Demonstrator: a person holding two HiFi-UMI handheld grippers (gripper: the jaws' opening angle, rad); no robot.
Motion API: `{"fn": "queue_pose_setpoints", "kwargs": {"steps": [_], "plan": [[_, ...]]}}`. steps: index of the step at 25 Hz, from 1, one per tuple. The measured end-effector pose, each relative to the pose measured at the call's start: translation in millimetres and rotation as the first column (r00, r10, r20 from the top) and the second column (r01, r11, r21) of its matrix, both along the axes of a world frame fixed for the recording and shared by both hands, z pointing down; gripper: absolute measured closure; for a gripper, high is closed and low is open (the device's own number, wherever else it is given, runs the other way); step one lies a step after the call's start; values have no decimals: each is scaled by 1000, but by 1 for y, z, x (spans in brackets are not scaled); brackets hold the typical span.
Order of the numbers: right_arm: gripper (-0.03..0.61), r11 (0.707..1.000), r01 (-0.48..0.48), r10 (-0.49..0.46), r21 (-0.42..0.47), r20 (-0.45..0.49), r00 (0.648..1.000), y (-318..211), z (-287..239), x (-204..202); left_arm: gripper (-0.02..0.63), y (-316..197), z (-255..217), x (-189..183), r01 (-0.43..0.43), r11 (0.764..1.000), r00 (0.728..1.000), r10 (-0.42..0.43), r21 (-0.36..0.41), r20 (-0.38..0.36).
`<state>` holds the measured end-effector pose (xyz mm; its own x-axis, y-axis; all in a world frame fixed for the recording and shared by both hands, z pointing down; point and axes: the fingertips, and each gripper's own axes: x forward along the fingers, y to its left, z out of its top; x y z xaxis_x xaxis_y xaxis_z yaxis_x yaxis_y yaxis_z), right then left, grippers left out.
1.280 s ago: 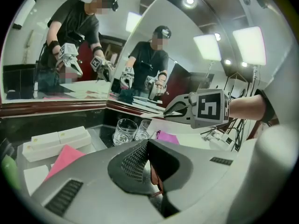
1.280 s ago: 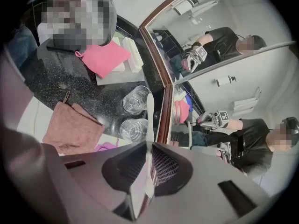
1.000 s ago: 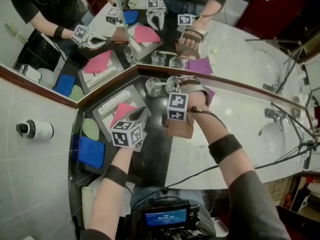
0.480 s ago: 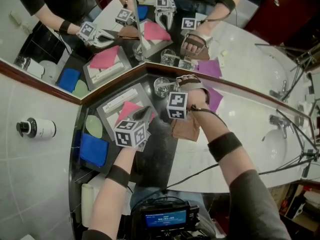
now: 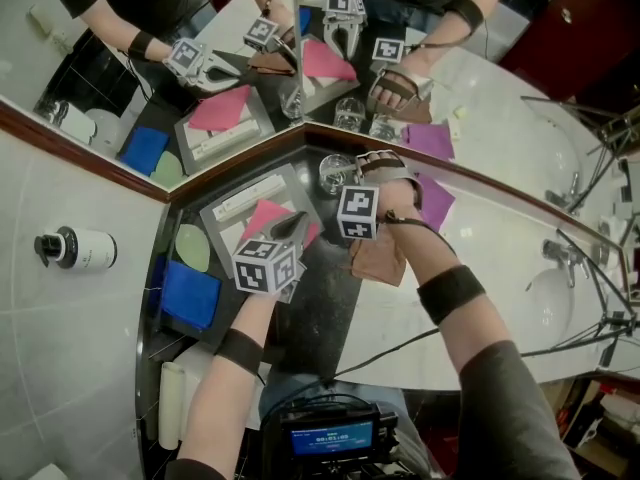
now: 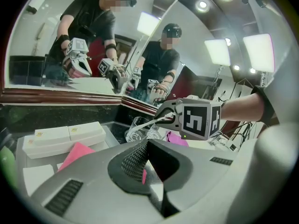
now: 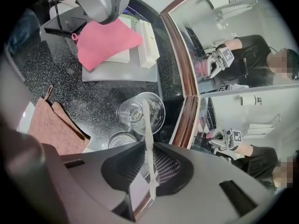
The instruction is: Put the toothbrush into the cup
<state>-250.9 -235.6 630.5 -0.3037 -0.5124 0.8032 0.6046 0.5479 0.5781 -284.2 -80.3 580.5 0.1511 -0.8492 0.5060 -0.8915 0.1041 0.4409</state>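
Note:
A clear glass cup (image 7: 125, 112) stands on the black counter in the mirror corner, a second glass (image 7: 122, 139) beside it. A white toothbrush (image 7: 146, 125) stands between the jaws of my right gripper (image 7: 148, 169), its far end down inside the cup. These jaws are opening, and the pads look just off the handle. The head view has the right gripper (image 5: 360, 171) above the cup (image 5: 333, 174). My left gripper (image 5: 291, 226) hovers shut and empty over the pink cloth. The left gripper view shows the left gripper (image 6: 147, 146), the right gripper (image 6: 164, 117), the toothbrush (image 6: 152, 122) and the cup (image 6: 137, 130).
A grey tray (image 5: 222, 215) holds a pink cloth (image 5: 262, 215) and white boxes (image 5: 248, 192). A brown cloth (image 5: 378, 258) and a purple cloth (image 5: 436, 202) lie near the glasses. A blue cloth (image 5: 188, 294) and green soap (image 5: 192, 247) sit left. Mirrors (image 5: 200, 68) close the corner; a sink (image 5: 545, 293) lies right.
My right gripper has sunk a little toward the cup with the toothbrush, rolling slightly. The left gripper has stayed where it was.

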Motion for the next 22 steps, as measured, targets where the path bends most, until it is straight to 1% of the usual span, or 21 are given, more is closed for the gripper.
{"fn": "queue_pose_setpoints", "kwargs": {"steps": [1,2,4,5,13,22], "plan": [[490,1000,5,-5,1,6,1000,1,0,-1,612,1,1,0,0,1000,1000,0,-1,-1],[456,1000,11,-11,3,12,1000,2,-1,-3,612,1,1,0,2,1000,1000,-2,-1,-1],[453,1000,26,-26,7,24,999,5,-2,-7,612,2,0,-2,7,1000,1000,-7,0,-2],[440,999,33,-34,8,29,999,6,-3,-9,612,2,1,-2,6,1000,1000,-6,0,-5],[428,995,97,-99,36,70,993,19,-10,-25,612,6,3,-2,12,1000,1000,-12,-5,-8],[428,996,88,-90,32,90,992,27,-22,-24,612,12,-2,2,8,1000,1000,-8,10,-17]]}}
